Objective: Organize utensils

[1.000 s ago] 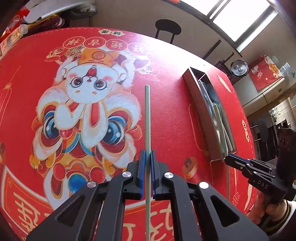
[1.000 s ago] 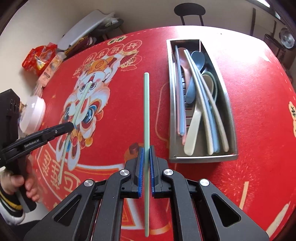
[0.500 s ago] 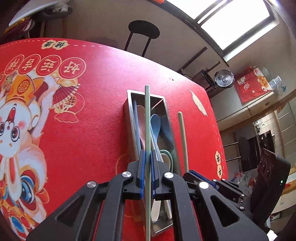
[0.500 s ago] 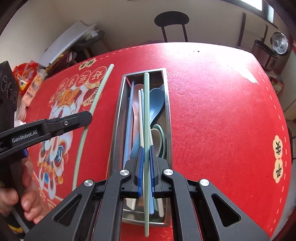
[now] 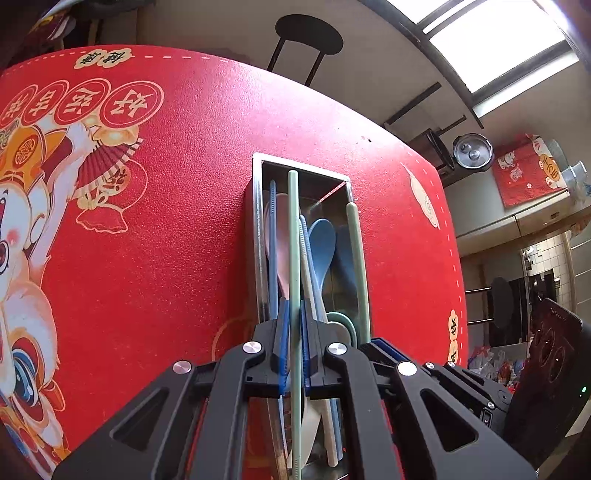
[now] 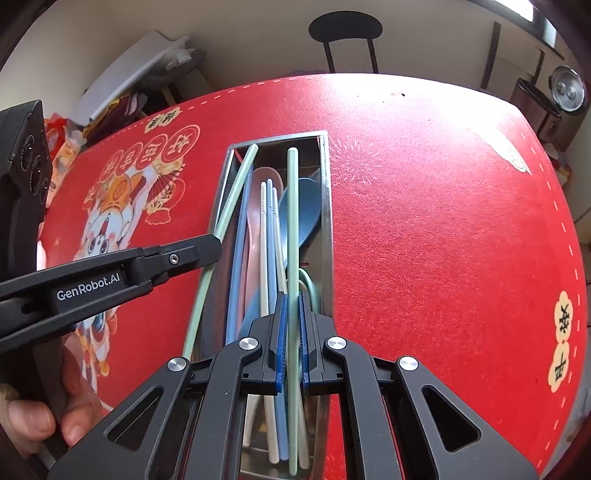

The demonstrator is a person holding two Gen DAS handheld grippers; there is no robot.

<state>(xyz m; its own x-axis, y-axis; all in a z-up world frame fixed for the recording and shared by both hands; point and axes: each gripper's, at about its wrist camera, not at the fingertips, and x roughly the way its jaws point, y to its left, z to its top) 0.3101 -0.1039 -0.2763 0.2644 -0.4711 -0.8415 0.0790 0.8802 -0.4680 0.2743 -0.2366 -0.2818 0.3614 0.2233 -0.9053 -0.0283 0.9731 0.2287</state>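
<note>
My left gripper (image 5: 294,347) is shut on a pale green chopstick (image 5: 293,251), which hangs lengthwise over the steel tray (image 5: 257,236). My right gripper (image 6: 292,332) is shut on a second pale green chopstick (image 6: 292,221), over the right side of the same tray (image 6: 326,221). In the right wrist view, the left gripper (image 6: 212,246) comes in from the left with its chopstick (image 6: 236,184) slanting over the tray's left wall. The left wrist view shows the right gripper (image 5: 378,346) beside mine, its chopstick (image 5: 357,258) along the tray's right wall. A blue spoon (image 6: 308,210), a pink spoon (image 6: 258,181) and blue and white chopsticks lie inside.
The tray sits on a red tablecloth (image 6: 443,240) printed with a lion figure (image 6: 107,229). A black stool (image 6: 345,27) stands past the far table edge and a metal pot (image 6: 567,94) at the right. A person's hand (image 6: 40,413) grips the left handle.
Both grippers have carried their green chopsticks across the cloth from left of the tray to above it. Both stayed shut on them throughout.
</note>
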